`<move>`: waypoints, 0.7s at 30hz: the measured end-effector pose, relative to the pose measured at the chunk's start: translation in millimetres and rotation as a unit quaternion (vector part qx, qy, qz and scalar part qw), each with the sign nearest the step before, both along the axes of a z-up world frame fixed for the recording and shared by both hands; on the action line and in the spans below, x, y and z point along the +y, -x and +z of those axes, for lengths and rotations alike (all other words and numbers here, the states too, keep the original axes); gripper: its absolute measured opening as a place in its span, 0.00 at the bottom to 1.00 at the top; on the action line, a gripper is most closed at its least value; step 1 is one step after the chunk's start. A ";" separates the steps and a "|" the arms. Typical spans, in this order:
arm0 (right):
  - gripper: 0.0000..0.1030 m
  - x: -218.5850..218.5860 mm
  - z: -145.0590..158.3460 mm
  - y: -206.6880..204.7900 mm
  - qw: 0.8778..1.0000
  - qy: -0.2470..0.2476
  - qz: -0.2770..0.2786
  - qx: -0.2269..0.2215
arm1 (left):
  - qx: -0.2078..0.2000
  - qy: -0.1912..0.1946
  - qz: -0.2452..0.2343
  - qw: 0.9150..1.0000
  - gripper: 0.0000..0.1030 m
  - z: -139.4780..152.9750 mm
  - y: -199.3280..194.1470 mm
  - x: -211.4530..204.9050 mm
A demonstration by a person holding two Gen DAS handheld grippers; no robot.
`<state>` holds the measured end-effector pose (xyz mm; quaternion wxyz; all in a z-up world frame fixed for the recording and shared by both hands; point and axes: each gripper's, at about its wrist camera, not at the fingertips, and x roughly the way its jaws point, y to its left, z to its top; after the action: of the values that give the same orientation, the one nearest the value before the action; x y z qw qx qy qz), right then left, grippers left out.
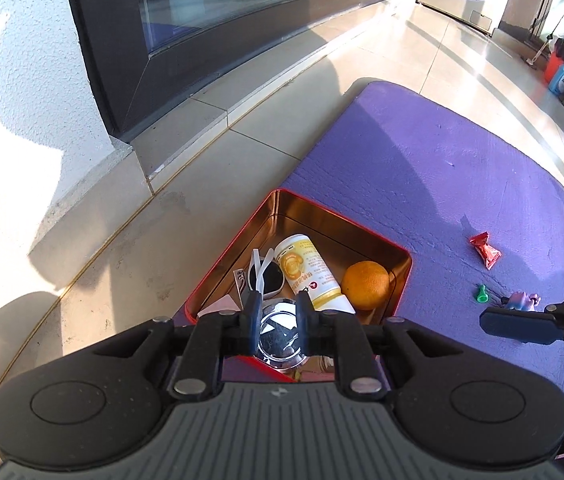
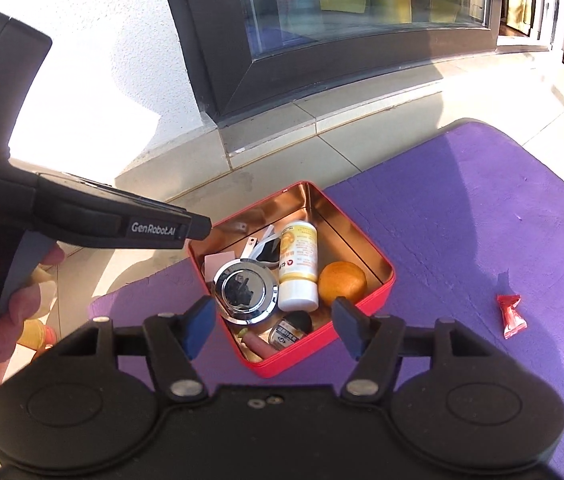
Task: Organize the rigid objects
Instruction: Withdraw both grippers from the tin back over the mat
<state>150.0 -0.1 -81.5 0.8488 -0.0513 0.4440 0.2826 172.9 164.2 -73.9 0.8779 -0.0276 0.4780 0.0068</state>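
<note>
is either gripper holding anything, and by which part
Nothing is held: the left gripper and right gripper both have empty jaws, and the chrome disc lies loose in the red tin.

Red metal tin (image 1: 282, 200) with gold interior, on purple foam mat (image 1: 442, 152): white-and-yellow labelled bottle (image 1: 308, 272), orange fruit (image 1: 366, 285), sunglasses (image 1: 267, 278); red wrapped candy (image 1: 486, 249) lying right.

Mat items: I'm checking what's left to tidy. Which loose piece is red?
The red candy wrapper, farthest from the fingers. The small green piece and the pinkish-purple toy beside it are the other colours.
</note>
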 end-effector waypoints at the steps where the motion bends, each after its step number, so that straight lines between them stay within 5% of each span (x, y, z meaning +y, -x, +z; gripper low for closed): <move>1: 0.62 -3.2 4.7 4.0 1.000 -0.003 -0.001 -0.002 | -0.001 -0.001 -0.001 1.000 0.16 3.0 2.4 -1.5; 14: 0.77 -49.5 27.5 45.2 0.999 -0.037 -0.023 -0.019 | -0.023 0.002 -0.045 0.999 0.32 36.8 40.1 -48.7; 18: 0.82 -74.3 28.3 59.2 0.998 -0.049 -0.042 -0.016 | -0.039 -0.008 -0.056 0.998 0.64 44.0 49.9 -68.9; 21: 0.85 -94.7 23.8 68.0 0.997 -0.047 -0.057 -0.016 | -0.041 -0.015 -0.069 0.997 0.65 44.0 50.9 -84.1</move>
<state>82.0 -94.8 -57.7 0.8718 0.0097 0.4191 0.2535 122.1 80.1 -29.9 0.8955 0.0187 0.4422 -0.0479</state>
